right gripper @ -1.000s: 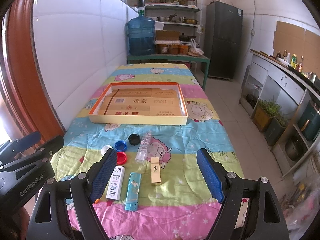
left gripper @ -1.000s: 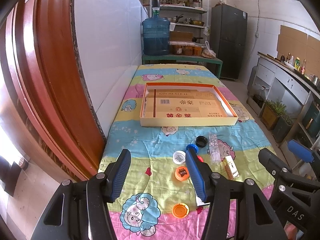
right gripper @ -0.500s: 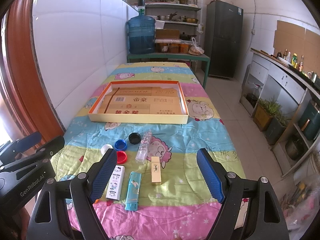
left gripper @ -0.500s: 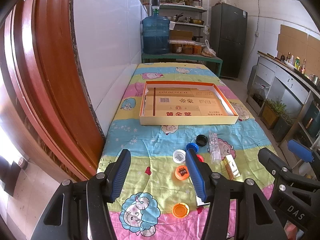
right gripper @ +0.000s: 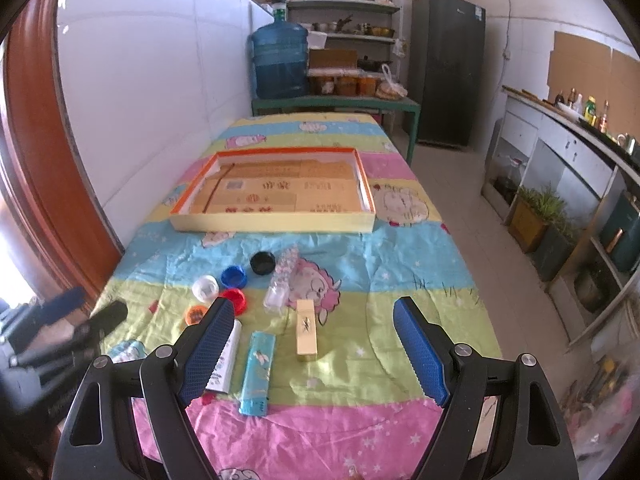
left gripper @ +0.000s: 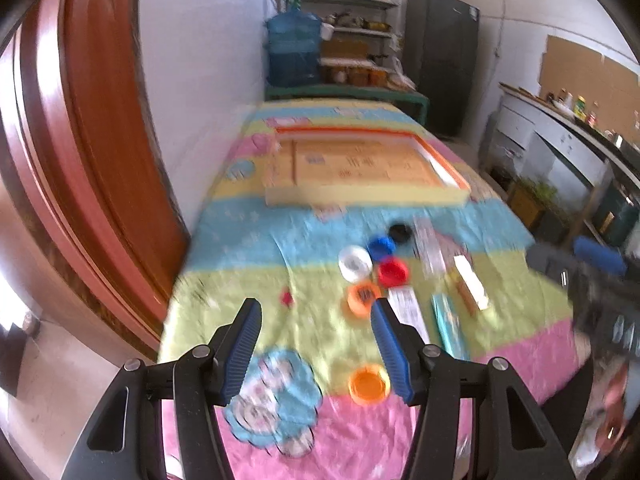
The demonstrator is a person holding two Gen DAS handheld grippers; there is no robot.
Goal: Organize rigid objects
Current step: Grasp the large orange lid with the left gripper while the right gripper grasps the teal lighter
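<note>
A shallow orange-rimmed cardboard tray lies mid-table. In front of it lie several bottle caps: black, blue, white, red and orange. Another orange cap lies nearer. A clear small bottle, a gold box, a teal lighter and a white lighter lie beside them. My left gripper is open and empty above the near table edge. My right gripper is open and empty above the lighters.
The table has a colourful cartoon cloth. A white wall and a wooden door frame stand at the left. A water jug, shelves and a dark fridge stand behind. A counter runs along the right.
My left gripper has swung right and forward, so its view is blurred and the caps sit more central. My right gripper has moved slightly forward over the lighters. Both stay open.
</note>
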